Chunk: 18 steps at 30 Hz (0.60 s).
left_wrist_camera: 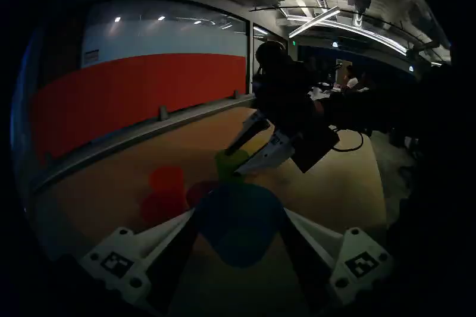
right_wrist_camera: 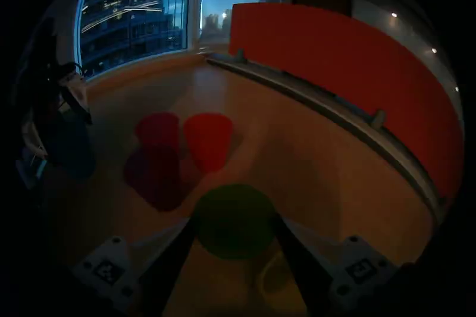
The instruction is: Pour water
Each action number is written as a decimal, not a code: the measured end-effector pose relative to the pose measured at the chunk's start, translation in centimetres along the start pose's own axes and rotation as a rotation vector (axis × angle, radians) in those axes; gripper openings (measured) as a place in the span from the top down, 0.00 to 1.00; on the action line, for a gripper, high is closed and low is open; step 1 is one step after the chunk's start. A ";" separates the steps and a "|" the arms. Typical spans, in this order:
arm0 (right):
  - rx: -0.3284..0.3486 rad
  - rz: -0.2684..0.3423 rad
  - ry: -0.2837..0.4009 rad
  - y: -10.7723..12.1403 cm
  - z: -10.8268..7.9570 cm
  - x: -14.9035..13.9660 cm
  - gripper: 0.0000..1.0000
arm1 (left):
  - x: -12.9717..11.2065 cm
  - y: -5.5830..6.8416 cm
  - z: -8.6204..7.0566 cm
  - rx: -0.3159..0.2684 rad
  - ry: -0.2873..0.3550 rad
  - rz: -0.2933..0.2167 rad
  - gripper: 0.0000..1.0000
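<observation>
Left gripper (left_wrist_camera: 241,217) is clamping the blue cup (left_wrist_camera: 241,244); right gripper (right_wrist_camera: 233,219) is clamping the green cup (right_wrist_camera: 232,235). Green cup is hovering just ahead of blue cup, with red cups (right_wrist_camera: 205,138) standing beyond.

Smooth wooden tabletop (right_wrist_camera: 309,138), matt plastic blue cup (left_wrist_camera: 241,231), matt green cup (right_wrist_camera: 232,222), glossy red panel (left_wrist_camera: 143,94)

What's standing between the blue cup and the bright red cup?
A dark red cup and a maroon cup, seen in the right gripper view.
</observation>
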State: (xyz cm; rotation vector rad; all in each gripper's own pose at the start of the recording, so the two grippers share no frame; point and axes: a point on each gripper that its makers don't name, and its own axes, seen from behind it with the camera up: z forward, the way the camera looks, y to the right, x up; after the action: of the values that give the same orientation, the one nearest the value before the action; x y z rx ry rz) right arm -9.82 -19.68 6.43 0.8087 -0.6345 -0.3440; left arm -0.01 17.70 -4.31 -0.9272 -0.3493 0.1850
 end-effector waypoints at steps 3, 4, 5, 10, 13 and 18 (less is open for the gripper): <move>0.005 0.019 0.028 -0.1 -0.8 1.1 0.04 | 0.1 0.1 -0.1 0.001 0.001 0.002 0.12; 0.006 0.022 0.037 -0.1 -1.1 1.5 0.04 | 0.1 0.1 -0.1 0.002 0.002 0.003 0.12; 0.007 0.025 0.045 -0.1 -1.5 1.8 0.04 | 0.2 0.1 -0.1 0.002 0.003 0.004 0.12; 0.004 0.022 0.076 -0.3 -3.1 3.0 0.04 | 0.6 0.1 -0.3 0.009 0.010 0.007 0.13; -0.001 0.009 0.089 -0.6 -4.0 3.4 0.04 | 0.8 0.2 -0.4 0.014 0.015 0.012 0.12; -0.004 -0.009 0.114 -1.2 -5.1 4.1 0.04 | 1.3 0.3 -0.8 0.023 0.022 0.021 0.12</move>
State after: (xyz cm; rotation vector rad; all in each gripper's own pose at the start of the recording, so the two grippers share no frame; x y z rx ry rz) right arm -3.47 -19.68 4.44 0.8221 -0.5240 -0.3054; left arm 1.51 17.72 -4.73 -0.9098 -0.3163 0.1975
